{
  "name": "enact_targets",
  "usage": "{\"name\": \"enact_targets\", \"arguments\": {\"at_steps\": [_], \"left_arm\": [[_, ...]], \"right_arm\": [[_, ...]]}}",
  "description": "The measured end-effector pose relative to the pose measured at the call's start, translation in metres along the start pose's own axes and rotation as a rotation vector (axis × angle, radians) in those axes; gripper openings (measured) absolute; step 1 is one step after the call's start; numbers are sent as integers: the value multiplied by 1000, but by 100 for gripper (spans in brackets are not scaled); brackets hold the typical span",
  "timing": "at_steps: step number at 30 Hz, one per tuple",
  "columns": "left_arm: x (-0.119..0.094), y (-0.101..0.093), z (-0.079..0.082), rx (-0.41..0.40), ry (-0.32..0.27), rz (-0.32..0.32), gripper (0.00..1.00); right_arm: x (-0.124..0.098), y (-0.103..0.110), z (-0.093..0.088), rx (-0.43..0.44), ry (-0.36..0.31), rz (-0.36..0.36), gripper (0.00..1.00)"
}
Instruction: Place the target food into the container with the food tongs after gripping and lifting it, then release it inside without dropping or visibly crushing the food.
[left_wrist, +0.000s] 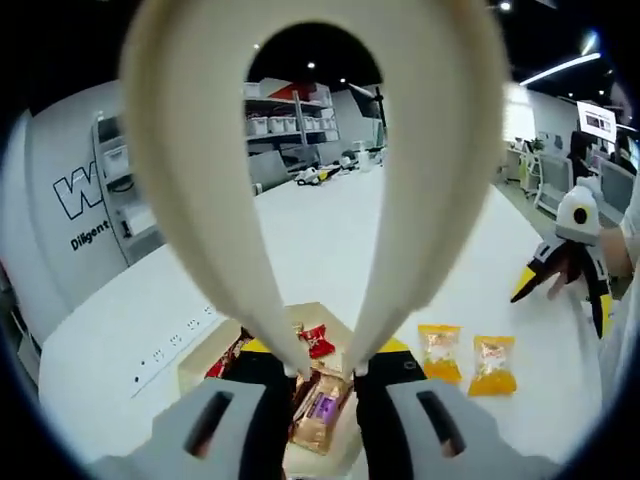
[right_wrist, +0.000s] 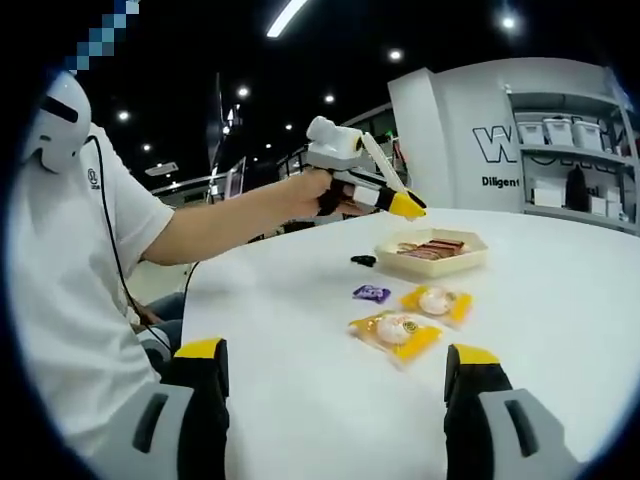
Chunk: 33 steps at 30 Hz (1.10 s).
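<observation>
My left gripper (left_wrist: 325, 378) is shut on cream food tongs (left_wrist: 200, 170), whose two arms rise from its jaws in a wide loop. No food shows between them. Right below sits a tan container (left_wrist: 200, 362) holding several wrapped snacks (left_wrist: 318, 410). Two yellow wrapped snacks (left_wrist: 440, 352) (left_wrist: 494, 364) lie on the white table to its right. In the right gripper view the container (right_wrist: 432, 264) is beyond those packets (right_wrist: 437, 302) (right_wrist: 395, 334), with a purple candy (right_wrist: 371, 293) beside them. The left gripper (right_wrist: 398, 203) hovers over the container. My right gripper (right_wrist: 340, 385) is open, holding nothing, and appears in a hand (left_wrist: 565, 298).
A person in a white shirt (right_wrist: 70, 290) stands at the table's left edge in the right gripper view. A small black object (right_wrist: 363, 261) lies by the container. A power strip (left_wrist: 170, 345) is set in the table. White counters and shelves (right_wrist: 560, 150) stand behind.
</observation>
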<state>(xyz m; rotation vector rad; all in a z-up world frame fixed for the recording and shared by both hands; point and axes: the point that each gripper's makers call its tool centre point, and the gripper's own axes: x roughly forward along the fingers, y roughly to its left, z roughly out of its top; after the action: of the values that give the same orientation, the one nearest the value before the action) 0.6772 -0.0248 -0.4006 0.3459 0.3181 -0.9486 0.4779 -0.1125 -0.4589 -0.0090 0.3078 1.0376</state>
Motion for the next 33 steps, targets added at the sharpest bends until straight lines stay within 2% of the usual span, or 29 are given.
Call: {"name": "enact_targets", "arguments": {"at_steps": [6, 15, 25, 33], "left_arm": [[-20, -21, -9, -5, -2, -24, 21], [-35, -42, -16, -9, -8, -52, 21], [-40, -66, -33, -40, -29, -109, 22], [-37, -82, -50, -61, -16, -151, 23]], "right_arm": [[2, 3, 0, -5, 3, 6, 90], [5, 8, 3, -14, 4, 13, 90], [7, 11, 4, -19, 6, 22, 90], [7, 12, 5, -26, 7, 28, 90]]}}
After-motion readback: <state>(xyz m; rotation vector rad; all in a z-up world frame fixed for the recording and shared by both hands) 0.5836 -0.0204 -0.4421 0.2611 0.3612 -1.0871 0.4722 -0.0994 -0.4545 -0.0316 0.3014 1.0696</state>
